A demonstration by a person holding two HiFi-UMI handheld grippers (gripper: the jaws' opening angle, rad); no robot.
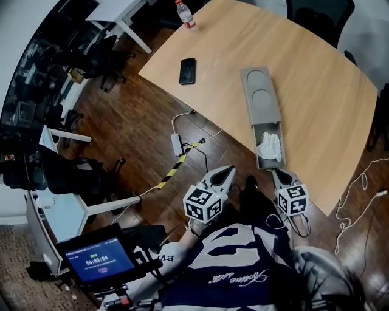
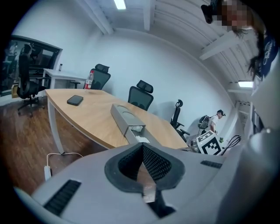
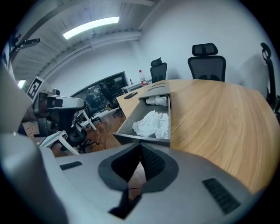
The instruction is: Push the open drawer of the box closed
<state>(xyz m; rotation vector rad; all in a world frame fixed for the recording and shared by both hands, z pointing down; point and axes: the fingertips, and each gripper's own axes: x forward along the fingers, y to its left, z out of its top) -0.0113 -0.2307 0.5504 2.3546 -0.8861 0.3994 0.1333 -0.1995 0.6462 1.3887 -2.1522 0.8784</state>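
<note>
**Colleague:** Is there any writing you can read?

**Me:** Little. The tablet (image 1: 97,260) near the floor at my lower left shows a timer; I read the digits as 00:00:04. The shirt has white cursive letters on it, but I cannot read them. The bottle (image 1: 185,13) at the far edge of the table (image 1: 316,91) has a red cap and a label that is too small to read. Each gripper's cube carries black-and-white square markers with no words. The phone (image 1: 188,70) lies with its screen dark.

**Colleague:** And the box?

**Me:** The grey box (image 1: 262,97) lies long on the table and has two round hollows in its top. Its drawer (image 3: 153,140) is pulled out toward me, up to the near table edge. Inside I see crumpled white tissue (image 3: 153,122), one heap at the front and a smaller one further in.

**Colleague:** Your tools?

**Me:** On the right gripper (image 1: 279,174) the jaws are pressed together with nothing between them. The tip is just in front of the drawer's front wall, and I cannot tell whether it touches. The left gripper (image 1: 225,172) also has its jaws together and holds nothing. It hangs beside the right one, off the table and over the floor.
</note>
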